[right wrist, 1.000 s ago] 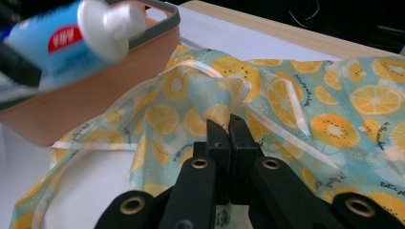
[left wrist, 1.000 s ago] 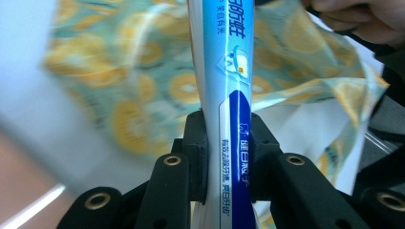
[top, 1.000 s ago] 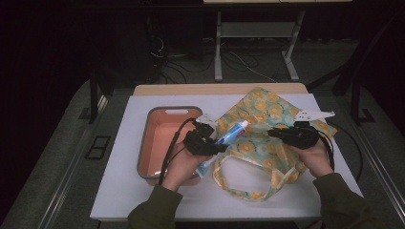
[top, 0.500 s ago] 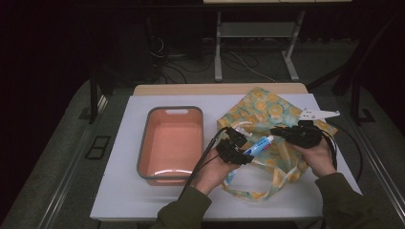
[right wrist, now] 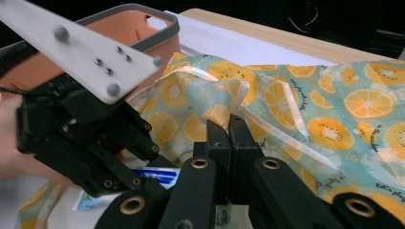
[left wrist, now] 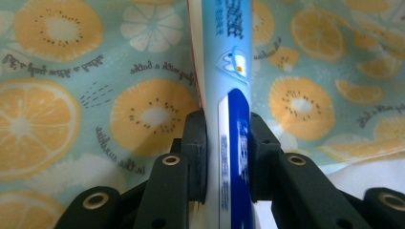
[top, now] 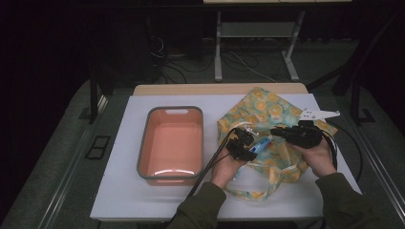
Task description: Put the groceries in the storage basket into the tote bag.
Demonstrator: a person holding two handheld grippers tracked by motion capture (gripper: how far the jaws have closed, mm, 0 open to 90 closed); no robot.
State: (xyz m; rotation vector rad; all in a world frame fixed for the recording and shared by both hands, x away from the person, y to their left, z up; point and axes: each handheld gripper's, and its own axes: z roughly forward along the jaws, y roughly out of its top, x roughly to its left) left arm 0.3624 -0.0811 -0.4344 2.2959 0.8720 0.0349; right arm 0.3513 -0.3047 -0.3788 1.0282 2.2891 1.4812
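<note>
The left tool (top: pixel 244 145) is clamped on a blue-and-white toothpaste tube (left wrist: pixel 232 95), its pads pressing the tube's two flat sides near the lower end, so the tube runs straight ahead of the jaws and over the orange-print fabric bag (top: pixel 267 121) that lies on the white surface (top: pixel 119 191). The right tool (top: pixel 296 135), just across from the left one, has its jaws together, and in the right gripper view they seem to pinch the bag's upper cloth by a pale strap (right wrist: pixel 239 90), though the pinch point itself is hidden. The step in hand looks like feeding the tube into the bag. To do it well, the right tool should lift the pinched layer up and away from itself so a real mouth opens ahead of the tube's tip; the left tool should then lead with the tube's far end, kept low and roughly level, and slide it under the raised cloth before letting go. Releasing too early would leave the tube lying on top of the fabric. The orange tub (top: pixel 172 143) sits off beyond the left tool's outer side, well clear of the work.
</note>
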